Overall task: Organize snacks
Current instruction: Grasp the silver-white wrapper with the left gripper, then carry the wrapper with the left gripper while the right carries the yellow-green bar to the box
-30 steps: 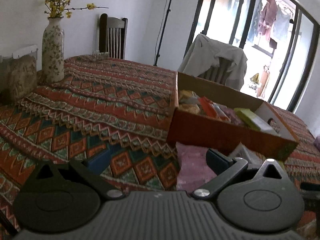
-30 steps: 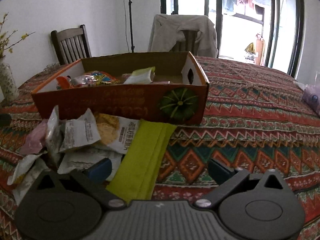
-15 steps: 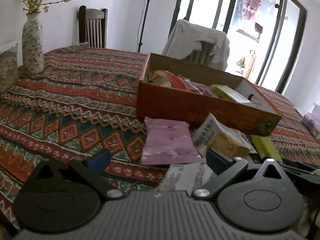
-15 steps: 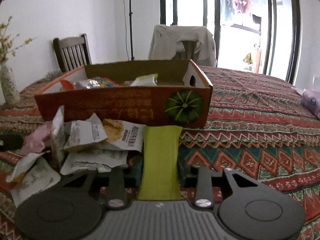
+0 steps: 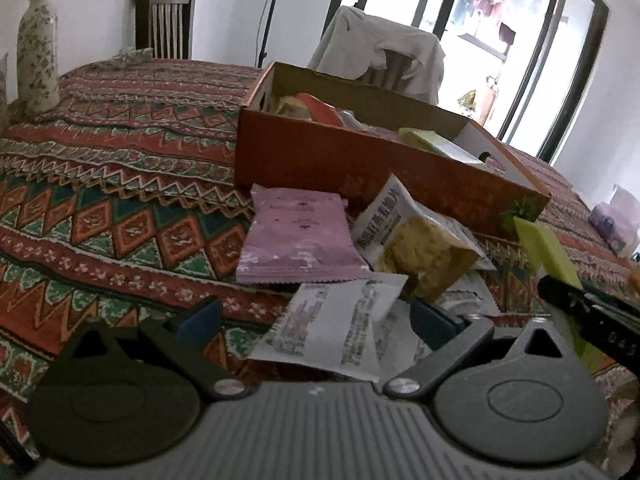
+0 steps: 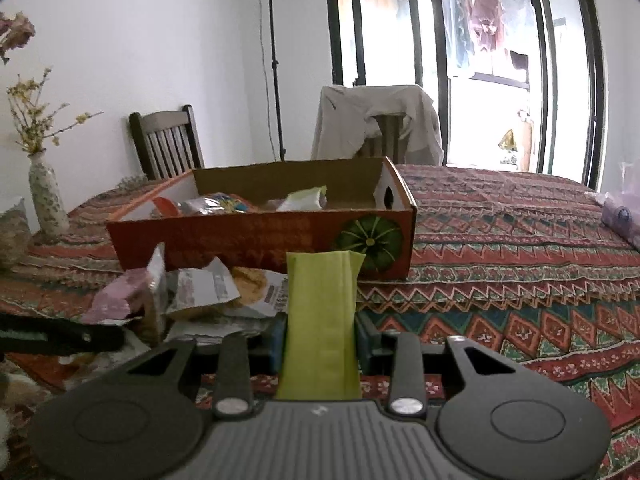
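An orange cardboard box (image 6: 256, 240) with a pumpkin picture holds several snack packs; it also shows in the left wrist view (image 5: 360, 160). My right gripper (image 6: 318, 340) is shut on a long green snack pack (image 6: 320, 312) and holds it lifted in front of the box; the pack also shows in the left wrist view (image 5: 548, 252). My left gripper (image 5: 316, 320) is open over a white snack wrapper (image 5: 340, 328). A pink pack (image 5: 298, 240) and a cookie pack (image 5: 416, 240) lie just beyond it.
The table wears a patterned red cloth (image 6: 520, 264). A flowered vase (image 5: 36, 68) stands at the far left. Two chairs (image 6: 168, 144) stand behind the table, one draped with a jacket (image 6: 376, 120). A purple bag (image 6: 620, 220) lies at the right edge.
My right gripper closed on the green pack and lifted it off the table. My left gripper swung right and moved in over the white wrapper, staying open.
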`<state>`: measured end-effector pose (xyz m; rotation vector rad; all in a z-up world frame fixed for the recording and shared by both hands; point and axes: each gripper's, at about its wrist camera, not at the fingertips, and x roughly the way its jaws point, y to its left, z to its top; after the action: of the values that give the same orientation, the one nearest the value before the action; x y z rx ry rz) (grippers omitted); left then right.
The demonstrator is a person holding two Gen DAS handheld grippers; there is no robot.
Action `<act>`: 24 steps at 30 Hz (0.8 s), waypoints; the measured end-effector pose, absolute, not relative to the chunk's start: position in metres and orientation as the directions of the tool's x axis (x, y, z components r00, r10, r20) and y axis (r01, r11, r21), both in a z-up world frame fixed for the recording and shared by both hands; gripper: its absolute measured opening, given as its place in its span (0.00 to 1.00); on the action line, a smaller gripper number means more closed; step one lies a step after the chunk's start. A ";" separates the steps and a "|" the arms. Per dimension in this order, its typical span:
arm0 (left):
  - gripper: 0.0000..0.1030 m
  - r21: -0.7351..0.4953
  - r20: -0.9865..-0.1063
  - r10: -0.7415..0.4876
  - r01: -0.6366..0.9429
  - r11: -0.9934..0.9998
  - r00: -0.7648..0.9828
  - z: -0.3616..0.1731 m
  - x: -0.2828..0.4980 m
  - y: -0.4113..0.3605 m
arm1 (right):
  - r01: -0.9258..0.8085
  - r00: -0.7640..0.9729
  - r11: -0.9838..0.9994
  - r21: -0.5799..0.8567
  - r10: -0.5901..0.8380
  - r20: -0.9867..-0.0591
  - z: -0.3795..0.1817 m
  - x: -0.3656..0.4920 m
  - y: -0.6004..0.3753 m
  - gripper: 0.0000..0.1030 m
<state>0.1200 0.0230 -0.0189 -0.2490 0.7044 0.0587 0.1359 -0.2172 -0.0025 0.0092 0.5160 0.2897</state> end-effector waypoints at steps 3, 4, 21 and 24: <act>0.92 -0.226 -0.635 -0.050 -0.123 0.966 0.771 -0.020 0.121 0.020 | -0.282 0.831 0.956 0.083 0.287 -0.477 0.000 0.131 -0.218 0.33; 0.87 -0.233 -0.630 -0.062 -0.113 0.966 0.774 -0.020 0.121 0.019 | -0.285 0.832 0.955 0.086 0.291 -0.473 0.001 0.129 -0.219 0.33; 0.16 -0.139 -0.543 -0.052 -0.029 0.990 0.838 -0.003 0.089 -0.005 | -0.281 0.850 0.954 0.102 0.297 -0.436 0.010 0.109 -0.233 0.33; 0.15 -0.124 -0.528 -0.045 -0.025 0.992 0.848 0.001 0.084 -0.006 | -0.280 0.852 0.954 0.104 0.297 -0.432 0.011 0.108 -0.234 0.33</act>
<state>0.0844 -0.0064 0.0009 -0.1280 0.5592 -0.0103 0.1084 -0.2341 0.0112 0.0373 0.4601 0.3040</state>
